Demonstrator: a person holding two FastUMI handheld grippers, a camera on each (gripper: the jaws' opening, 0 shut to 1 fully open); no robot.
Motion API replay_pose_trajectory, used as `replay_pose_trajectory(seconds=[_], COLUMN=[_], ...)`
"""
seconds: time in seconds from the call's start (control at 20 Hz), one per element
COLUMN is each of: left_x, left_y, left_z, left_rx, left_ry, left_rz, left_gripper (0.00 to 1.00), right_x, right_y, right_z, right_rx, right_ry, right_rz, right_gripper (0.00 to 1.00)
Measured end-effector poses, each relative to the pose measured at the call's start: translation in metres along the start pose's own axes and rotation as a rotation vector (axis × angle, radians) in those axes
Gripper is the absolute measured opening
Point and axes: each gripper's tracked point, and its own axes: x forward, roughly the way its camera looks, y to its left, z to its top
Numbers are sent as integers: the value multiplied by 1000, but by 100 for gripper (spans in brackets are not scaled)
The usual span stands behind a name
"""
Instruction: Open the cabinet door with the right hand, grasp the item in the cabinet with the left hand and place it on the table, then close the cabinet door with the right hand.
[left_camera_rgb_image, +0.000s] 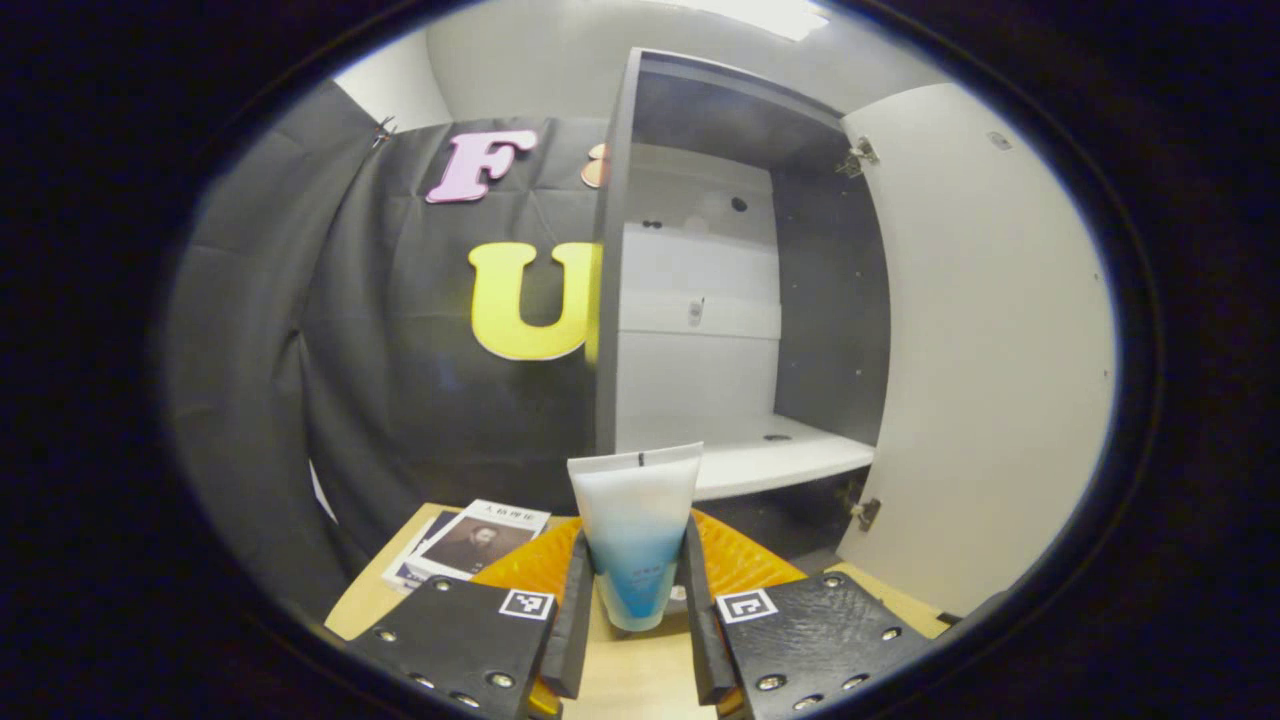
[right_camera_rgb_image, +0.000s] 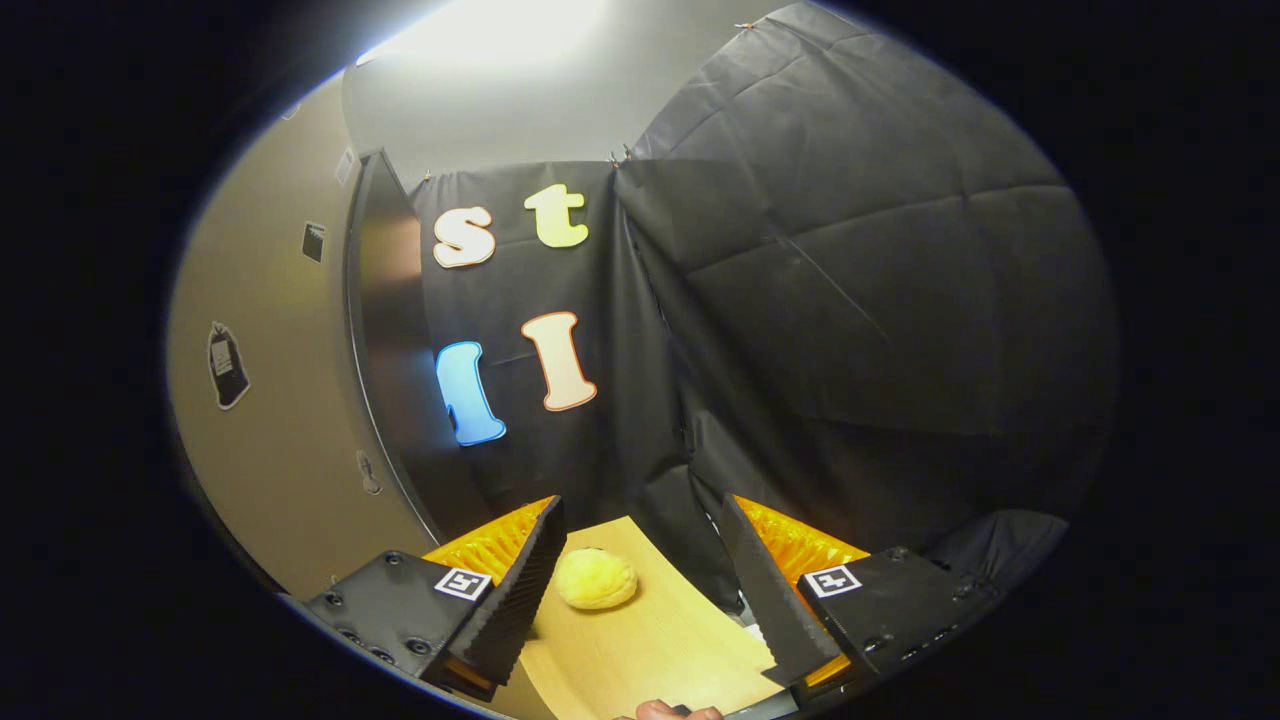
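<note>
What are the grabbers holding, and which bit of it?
The left gripper pinches the blue-and-white tube by its lower part, near the cap end, with the flat crimped end up. The right gripper is open, holding nothing.

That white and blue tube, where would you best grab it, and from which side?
Across its flat lower body, as the left gripper does here: one finger on each edge of the tube, coming straight on and level. It is wide and thin, tapering toward the cap end below, so the mid-body likely gives the fingers the steadiest purchase.
</note>
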Motion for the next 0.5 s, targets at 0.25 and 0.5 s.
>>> replay_pose_trajectory(seconds=[0.25,0.5], left_x=[-23,-37], left_y=[22,42], left_z=[-72,-153], left_rx=[-51,-70], left_ry=[9,74], left_rz=[49,157], left_gripper=[48,41], right_x=[-15,-30], right_y=[20,32], right_z=[-1,-8], right_rx=[-43,-75], right_ry=[-24,-78], right_rz=[49,82], right_gripper=[98,92])
